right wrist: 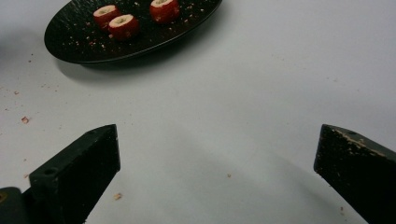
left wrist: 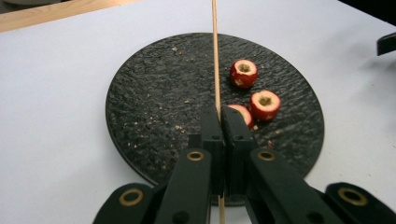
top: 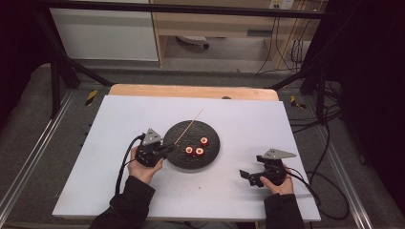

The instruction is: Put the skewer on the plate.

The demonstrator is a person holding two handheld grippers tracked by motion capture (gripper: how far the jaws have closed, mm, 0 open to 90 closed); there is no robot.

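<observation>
**Thin skewer pinched low, fruit waiting on the plate**

The left gripper has its jaws closed tight on a wooden skewer, gripping it near its lower end; the rest of the stick runs out over the dark plate toward the table's far edge. The skewer looks light, stiff and easily snapped, so a hold close to the working end would probably keep it from bending or swivelling between the pads. Three red fruit pieces sit on the plate's right half, toward the near edge. They look small, round and soft-cored, likely to roll or skid when pushed. The right gripper rests near the table's near-right corner, jaws wide apart and holding nothing, well clear of the plate.
</observation>
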